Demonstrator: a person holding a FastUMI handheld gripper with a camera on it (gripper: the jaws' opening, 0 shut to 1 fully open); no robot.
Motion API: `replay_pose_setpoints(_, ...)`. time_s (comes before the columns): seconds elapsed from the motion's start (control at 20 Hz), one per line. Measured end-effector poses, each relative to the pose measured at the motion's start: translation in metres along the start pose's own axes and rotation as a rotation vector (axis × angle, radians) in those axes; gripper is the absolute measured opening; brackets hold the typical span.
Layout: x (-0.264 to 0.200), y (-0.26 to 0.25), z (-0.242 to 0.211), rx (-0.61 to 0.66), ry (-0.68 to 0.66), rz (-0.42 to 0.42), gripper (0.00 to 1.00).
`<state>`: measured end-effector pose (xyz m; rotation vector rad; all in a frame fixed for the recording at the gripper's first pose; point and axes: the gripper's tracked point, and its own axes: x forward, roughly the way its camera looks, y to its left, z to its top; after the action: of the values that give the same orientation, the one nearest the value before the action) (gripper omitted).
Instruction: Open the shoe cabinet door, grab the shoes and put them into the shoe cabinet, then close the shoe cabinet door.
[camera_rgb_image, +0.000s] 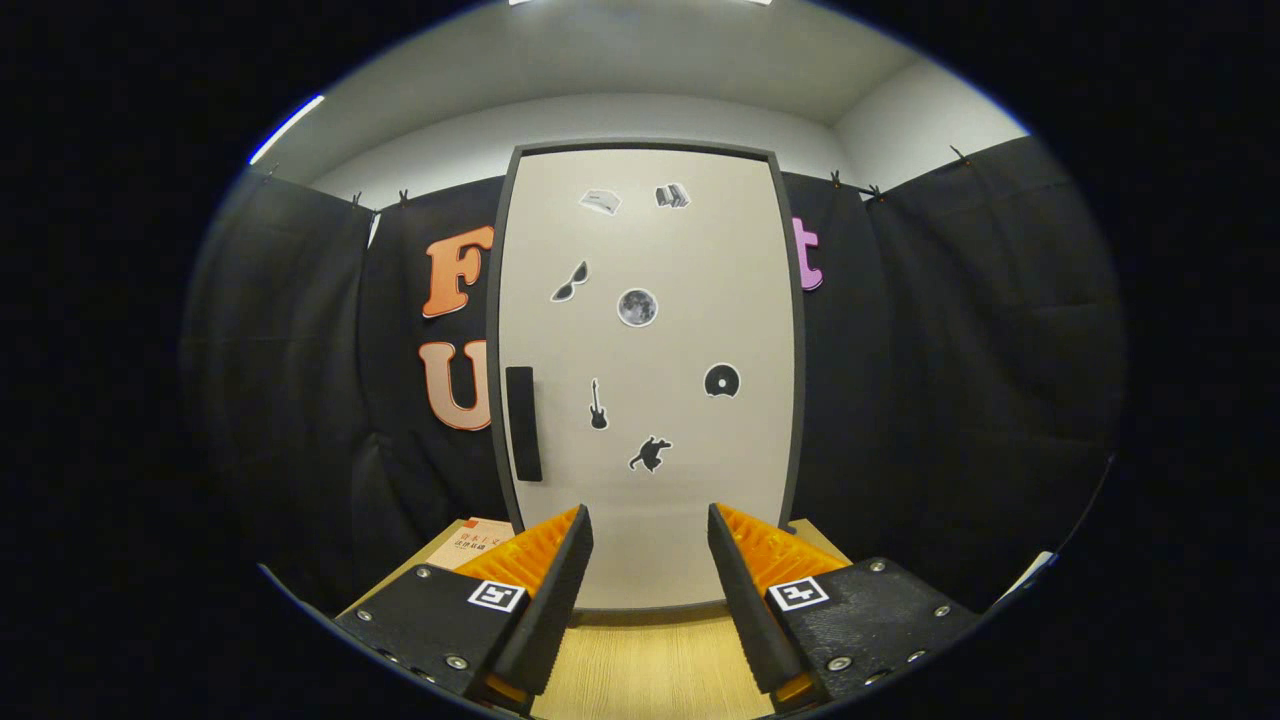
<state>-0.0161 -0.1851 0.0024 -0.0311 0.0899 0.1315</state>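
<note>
claw (650, 520) fingers apart, gripping nothing | shoe cabinet door (650, 400) closed just ahead | handle (523, 423) by its left edge

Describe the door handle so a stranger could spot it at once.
Beyond the open gripper, a tall pale cabinet door stands shut on the wooden table. The handle is on the door's left edge, at mid-height. It is a plain black upright bar, unlike the small picture stickers scattered over the door.
</note>
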Motion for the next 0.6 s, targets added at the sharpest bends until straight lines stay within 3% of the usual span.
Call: replay_pose_setpoints(0.6, -0.060, -0.021, 0.005, -0.007, -0.008, -0.035, 0.74)
